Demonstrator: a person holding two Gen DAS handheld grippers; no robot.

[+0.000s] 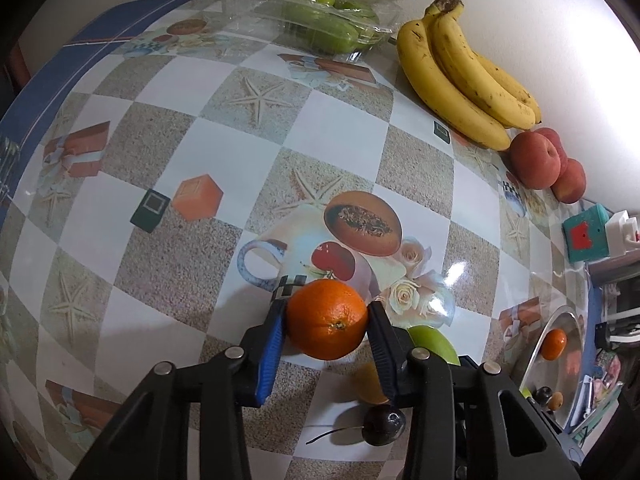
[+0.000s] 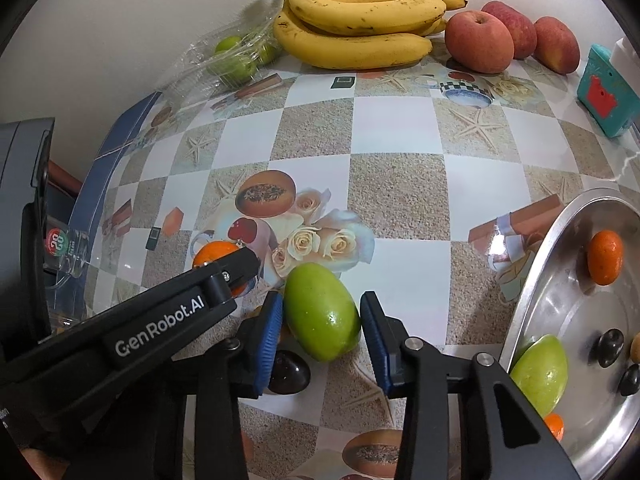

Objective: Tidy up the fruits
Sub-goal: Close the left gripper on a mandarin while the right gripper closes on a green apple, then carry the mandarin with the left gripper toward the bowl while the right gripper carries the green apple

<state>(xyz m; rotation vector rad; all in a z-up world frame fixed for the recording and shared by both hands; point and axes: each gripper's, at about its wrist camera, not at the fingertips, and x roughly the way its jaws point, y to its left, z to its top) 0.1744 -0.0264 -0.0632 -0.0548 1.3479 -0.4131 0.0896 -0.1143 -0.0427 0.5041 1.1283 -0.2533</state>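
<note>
An orange [image 1: 326, 320] rests on the patterned tablecloth, and my left gripper [image 1: 327, 304] is shut on it, a blue pad pressing each side. Beside it on the right, my right gripper [image 2: 322, 300] is shut on a green oval fruit [image 2: 322, 312] that also lies on the cloth. The right wrist view shows the left gripper's black arm [image 2: 160, 320] at the left, with the orange [image 2: 214, 252] partly hidden behind it. A dark plum [image 2: 288, 372] lies just below the right gripper's left finger. The steel bowl [image 2: 532, 264] at the right holds a small orange [image 2: 605, 257], a green fruit [image 2: 540, 376] and dark plums [image 2: 610, 347].
A bunch of bananas [image 2: 360, 24] and red peaches [image 2: 480, 42] lie against the far wall. A clear plastic box [image 1: 320, 24] with green fruits sits at the back left. A teal box [image 2: 604, 92] stands at the right edge. The table's blue border [image 1: 44, 92] runs along the left.
</note>
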